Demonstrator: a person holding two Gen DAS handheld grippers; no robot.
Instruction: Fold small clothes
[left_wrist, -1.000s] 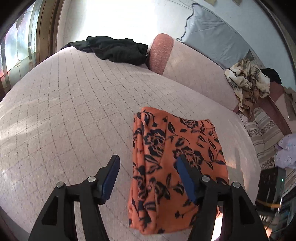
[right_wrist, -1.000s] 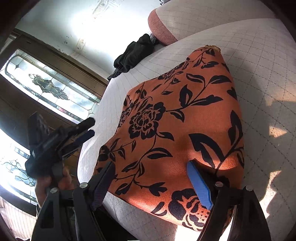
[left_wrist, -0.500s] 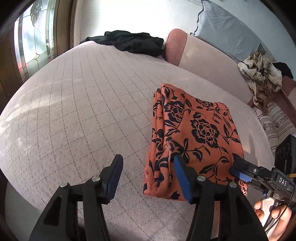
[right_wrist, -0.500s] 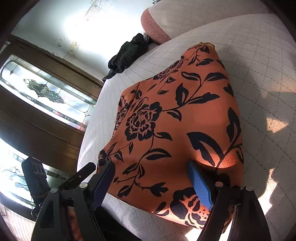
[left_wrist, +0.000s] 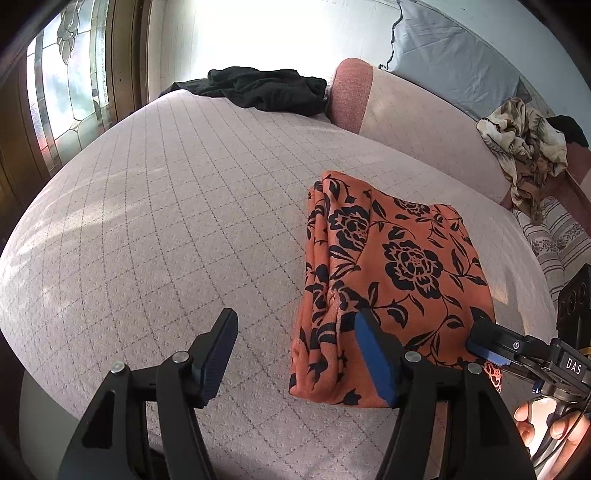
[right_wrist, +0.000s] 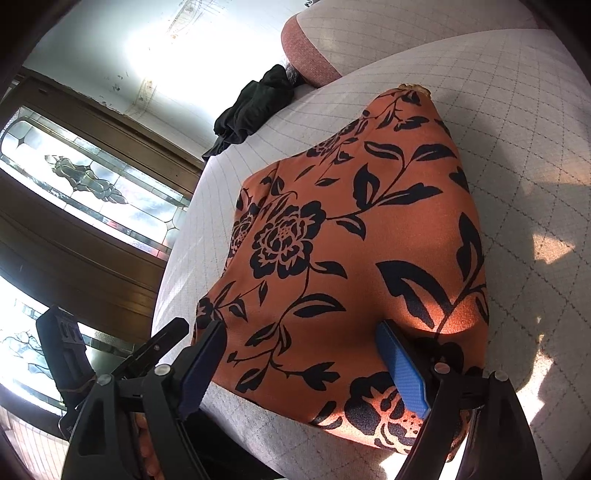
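An orange garment with black flowers (left_wrist: 391, 273) lies folded into a rectangle on the quilted pinkish couch seat (left_wrist: 166, 221). My left gripper (left_wrist: 299, 339) is open and empty, hovering over the seat just left of the garment's near left edge. My right gripper (right_wrist: 303, 354) is open over the garment's near edge (right_wrist: 332, 258), with its fingers astride the cloth, gripping nothing. The right gripper also shows in the left wrist view (left_wrist: 517, 350) at the garment's near right corner.
A black garment (left_wrist: 258, 86) lies at the far end of the seat by the pink armrest (left_wrist: 351, 96). A crumpled beige patterned cloth (left_wrist: 524, 144) hangs on the backrest at right. A stained-glass window (left_wrist: 62, 92) stands to the left.
My left gripper has pulled back and to the left, off the garment, which now lies farther from it. The right gripper has stayed open over the near edge.
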